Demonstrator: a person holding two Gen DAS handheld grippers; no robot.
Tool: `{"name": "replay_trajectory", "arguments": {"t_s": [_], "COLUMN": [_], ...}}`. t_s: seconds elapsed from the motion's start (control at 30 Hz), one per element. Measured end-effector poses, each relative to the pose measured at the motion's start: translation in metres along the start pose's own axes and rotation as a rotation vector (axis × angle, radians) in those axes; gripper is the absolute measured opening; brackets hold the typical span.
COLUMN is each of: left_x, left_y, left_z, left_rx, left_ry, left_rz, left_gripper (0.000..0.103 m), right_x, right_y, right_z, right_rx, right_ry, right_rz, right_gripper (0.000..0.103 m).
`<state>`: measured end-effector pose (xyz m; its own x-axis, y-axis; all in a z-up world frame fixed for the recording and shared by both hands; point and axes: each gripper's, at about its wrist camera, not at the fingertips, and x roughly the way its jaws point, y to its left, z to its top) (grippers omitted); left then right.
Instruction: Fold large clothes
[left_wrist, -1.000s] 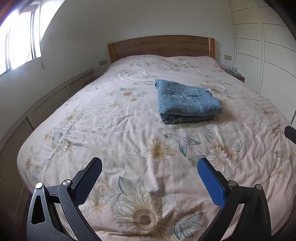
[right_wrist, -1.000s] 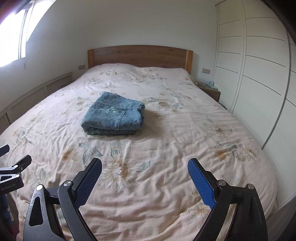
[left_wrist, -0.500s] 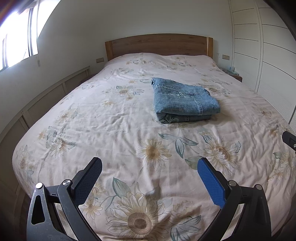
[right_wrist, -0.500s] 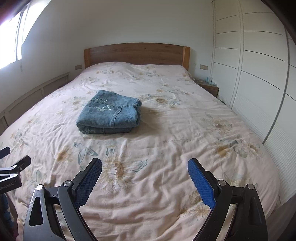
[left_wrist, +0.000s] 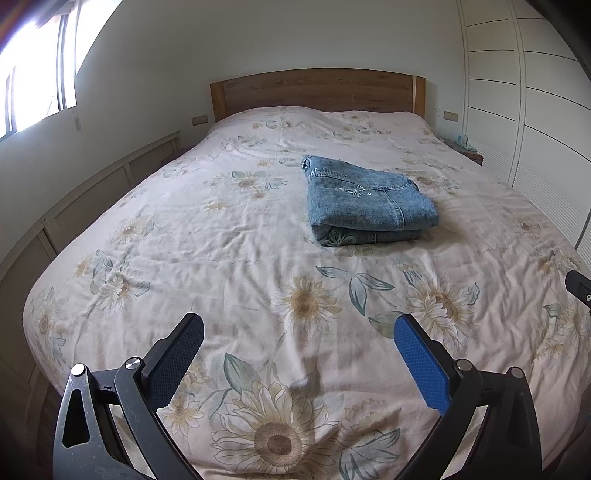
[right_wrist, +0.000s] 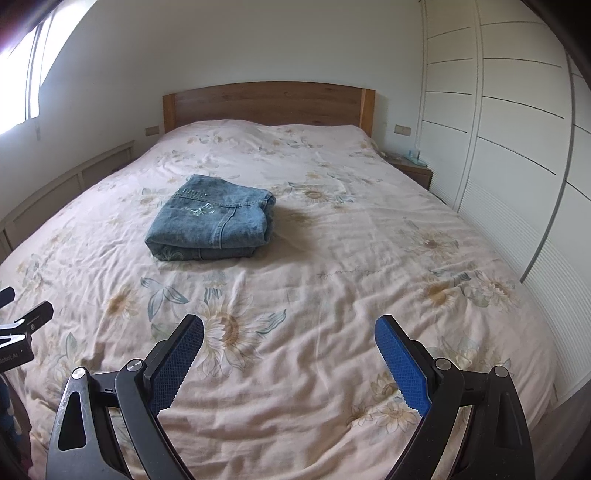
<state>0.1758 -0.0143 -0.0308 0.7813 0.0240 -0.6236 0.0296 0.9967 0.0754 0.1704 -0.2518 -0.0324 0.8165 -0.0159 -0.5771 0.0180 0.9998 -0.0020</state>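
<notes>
Our left claw (left_wrist: 299, 363) and right claw (right_wrist: 290, 360) are both wide apart and hold nothing, and we think the folded jeans (left_wrist: 365, 203) are thick, heavy and floppy, best grabbed by the fat folded edge.

item: folded jeans (left_wrist: 369, 201) (right_wrist: 212, 219), blue washed denim
state: folded into a compact rectangular stack, several layers, top layer smooth
details: pale embroidered motif on top face; lettering along the far edge, unreadable; vertical stitched seam down the top; floral print on the lowest layer at the near edge
pose: lying flat, fold edge rounded on the right side, layered edges facing the camera
location: on the bed, mid-length, roughly centred across it, well apart from the foot edge
</notes>
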Motion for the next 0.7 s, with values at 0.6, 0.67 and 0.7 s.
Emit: {"name": "replay_trajectory", "arguments": {"t_s": [0.6, 0.67, 0.7], "left_x": [0.008, 0.008, 0.008], "left_y": [-0.001, 0.0, 0.001], "left_z": [-0.003, -0.003, -0.003], "left_rx": [-0.006, -0.007, -0.007], "left_ry": [0.022, 0.022, 0.021], "left_rz": [-0.015, -0.016, -0.017], "left_gripper": [0.102, 0.102, 0.102], "right_x": [0.011, 0.012, 0.012], "right_y": [-0.004, -0.004, -0.004], "right_z": [-0.009, -0.009, -0.009], "right_rx": [-0.003, -0.002, -0.002], "right_ry": [0.043, 0.046, 0.046], "right_rz": [-0.035, -0.037, -0.037], "right_gripper": [0.095, 0.095, 0.095]}}
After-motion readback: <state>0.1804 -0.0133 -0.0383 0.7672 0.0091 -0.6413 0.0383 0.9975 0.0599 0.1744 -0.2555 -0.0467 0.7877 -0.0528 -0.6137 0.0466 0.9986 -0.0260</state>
